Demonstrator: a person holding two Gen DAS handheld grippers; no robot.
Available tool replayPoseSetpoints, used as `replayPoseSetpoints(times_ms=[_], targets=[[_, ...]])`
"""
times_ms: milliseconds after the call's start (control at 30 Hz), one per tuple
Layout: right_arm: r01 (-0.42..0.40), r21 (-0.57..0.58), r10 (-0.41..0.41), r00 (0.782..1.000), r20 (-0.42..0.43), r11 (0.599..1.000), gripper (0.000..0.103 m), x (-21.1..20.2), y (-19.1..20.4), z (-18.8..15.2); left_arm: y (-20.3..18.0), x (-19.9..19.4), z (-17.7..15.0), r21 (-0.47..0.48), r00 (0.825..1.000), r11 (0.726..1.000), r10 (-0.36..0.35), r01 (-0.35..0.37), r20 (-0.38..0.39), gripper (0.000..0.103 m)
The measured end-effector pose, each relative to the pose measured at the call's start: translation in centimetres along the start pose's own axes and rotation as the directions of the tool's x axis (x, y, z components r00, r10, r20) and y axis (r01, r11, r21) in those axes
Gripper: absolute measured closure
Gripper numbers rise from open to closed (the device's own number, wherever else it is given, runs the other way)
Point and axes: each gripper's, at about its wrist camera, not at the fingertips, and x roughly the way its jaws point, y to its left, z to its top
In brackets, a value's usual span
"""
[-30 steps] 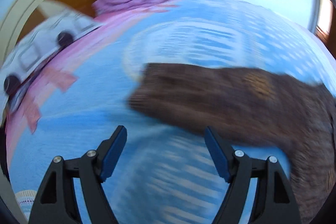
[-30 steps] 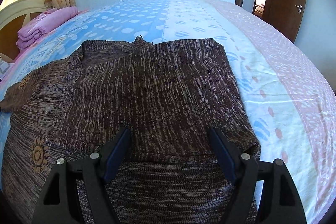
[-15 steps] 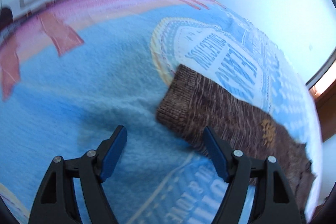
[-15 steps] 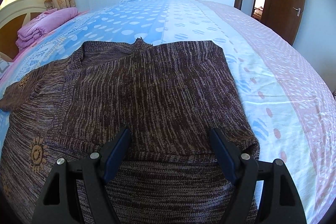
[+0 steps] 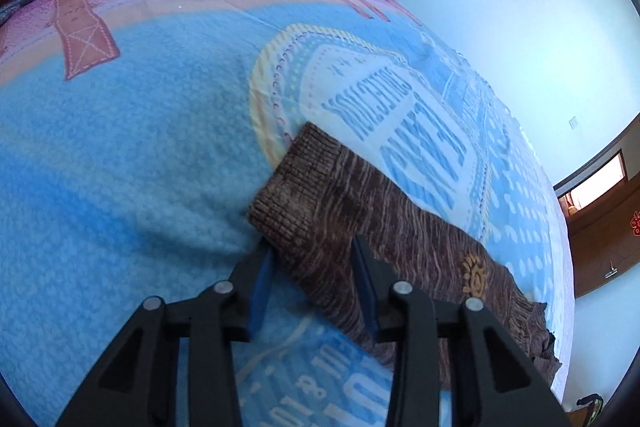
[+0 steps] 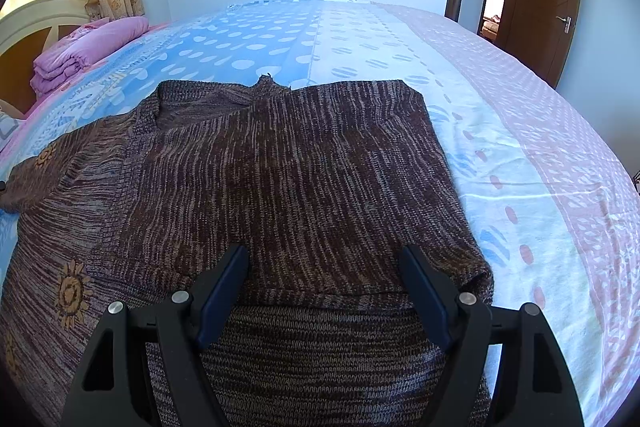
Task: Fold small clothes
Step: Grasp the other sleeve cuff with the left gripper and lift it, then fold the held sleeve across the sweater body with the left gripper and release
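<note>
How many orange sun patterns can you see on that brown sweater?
3: one on the outstretched sleeve, one lower on the sweater at its left side, one cut off at the picture's edge below that. Folded layers may hide more.

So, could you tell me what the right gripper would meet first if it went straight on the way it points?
Most likely the folded brown sweater lying on the bed: the open right gripper hangs right above it, though the gap is unclear.
</note>
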Motion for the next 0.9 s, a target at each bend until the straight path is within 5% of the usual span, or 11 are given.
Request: replayPoseSetpoints(times_ms=[100,133,500,900], targets=[[-0.001,0.002,0.001,1.000,0.002,1.000,0.024,-0.1,0.0,-0.1,0.2,0.1,0.3,0.008,1.000,1.000,0.005,-0.005,0.002,0.091],[-0.001,0.003,0.001,1.000,0.002,1.000,0.024,-0.1,0.0,-0.1,0.2,0.1,0.4,0.011,1.000,1.000,-0.006,0.006,-0.001,0.093],[-0.002,0.004,0.002,1.000,0.003,1.000,0.024,0.0,0.0,-0.1,-2.8,-3.5,1.0,0.082,0.996,0.995,-0.064,0.059,0.062,0.094],[-0.013,0.015,0.013,1.000,0.010,1.000,0.024,-0.1,-0.1,0.0,-11.5,-7.2,-1.5,0.191,0.979,0.963,-0.199,0.189,0.036,0.095]])
